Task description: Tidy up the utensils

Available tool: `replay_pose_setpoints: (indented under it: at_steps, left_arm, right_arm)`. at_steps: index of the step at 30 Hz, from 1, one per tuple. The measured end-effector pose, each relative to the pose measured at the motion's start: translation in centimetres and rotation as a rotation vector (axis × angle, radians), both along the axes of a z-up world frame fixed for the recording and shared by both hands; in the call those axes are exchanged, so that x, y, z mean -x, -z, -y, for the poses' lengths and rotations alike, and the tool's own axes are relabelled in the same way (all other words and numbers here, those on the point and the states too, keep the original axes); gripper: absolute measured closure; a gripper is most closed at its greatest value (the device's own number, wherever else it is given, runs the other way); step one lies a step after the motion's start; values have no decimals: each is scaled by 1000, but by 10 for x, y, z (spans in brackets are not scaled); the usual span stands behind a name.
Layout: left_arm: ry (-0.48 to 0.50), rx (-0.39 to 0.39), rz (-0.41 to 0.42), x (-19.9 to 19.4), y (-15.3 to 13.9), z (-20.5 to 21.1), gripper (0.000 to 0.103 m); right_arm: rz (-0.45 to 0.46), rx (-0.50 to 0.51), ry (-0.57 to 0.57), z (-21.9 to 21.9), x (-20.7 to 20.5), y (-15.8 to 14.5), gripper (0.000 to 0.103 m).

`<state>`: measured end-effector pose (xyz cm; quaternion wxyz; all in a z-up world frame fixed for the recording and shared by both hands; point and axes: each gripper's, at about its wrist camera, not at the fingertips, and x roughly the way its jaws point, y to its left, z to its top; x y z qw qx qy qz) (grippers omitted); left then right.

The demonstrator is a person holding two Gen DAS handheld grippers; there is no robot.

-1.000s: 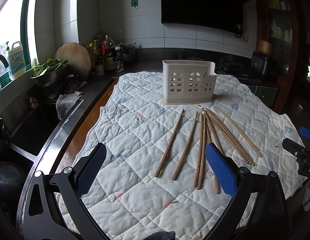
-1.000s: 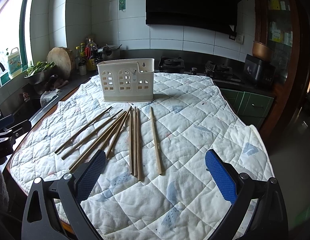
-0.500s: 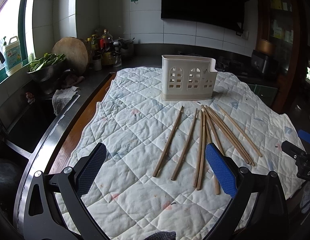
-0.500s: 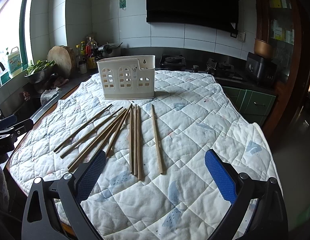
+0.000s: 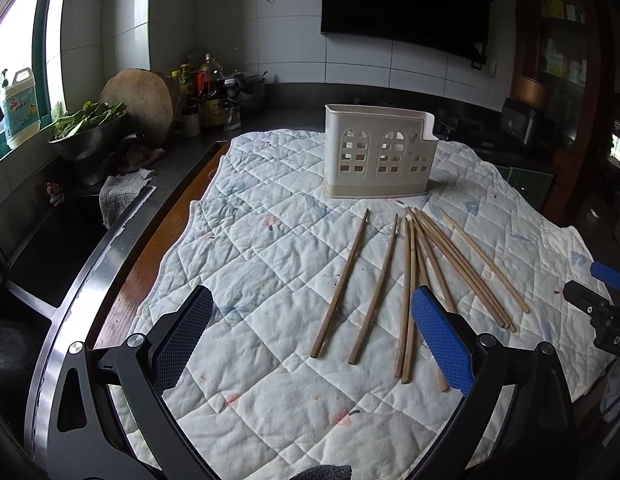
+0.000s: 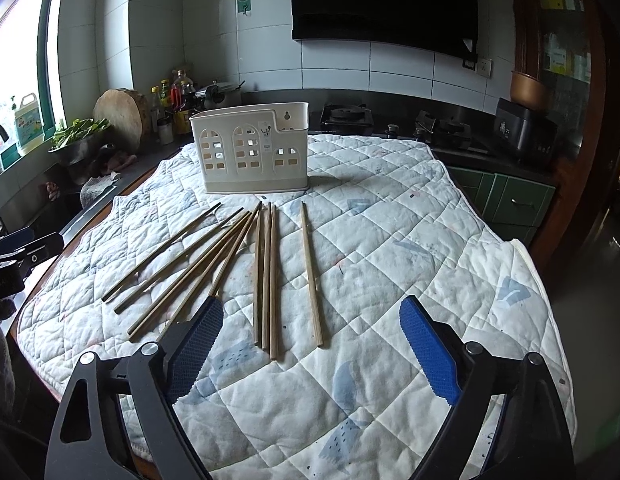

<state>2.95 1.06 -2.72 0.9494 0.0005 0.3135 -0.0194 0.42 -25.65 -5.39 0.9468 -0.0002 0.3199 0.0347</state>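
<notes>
Several wooden chopsticks lie fanned out on a white quilted cloth, also in the right wrist view. A cream plastic utensil holder stands upright behind them, empty as far as I can see, and also shows in the right wrist view. My left gripper is open and empty, above the cloth at the near ends of the left chopsticks. My right gripper is open and empty, near the ends of the middle chopsticks.
A sink and steel counter edge lie left of the cloth. A metal bowl of greens, round cutting board and bottles stand at the back left. A gas stove is behind. The cloth drops off at the right.
Both grippers have moved slightly forward and down toward the chopsticks. The chopsticks and holder have not moved.
</notes>
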Motion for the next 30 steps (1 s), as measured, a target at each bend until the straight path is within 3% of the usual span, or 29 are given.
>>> replay_pose_setpoints:
  at_steps: [5,8,20,30]
  left_arm:
    - [10,-1,-20,-6,8,-4,7]
    - [32,18,-37,-10,12,-6,12]
    - [89,13,-80,-31,25,-2,24]
    - [132,24,-127,-49,40,3,41]
  right_arm:
    - [-26,9,-13,0,-7,8,26]
    - [-41,8,-19,0,-12,14,32]
    - [-86,12,-24,1,-32,28,41]
    - [-119,10,-38,0,-49,38,51]
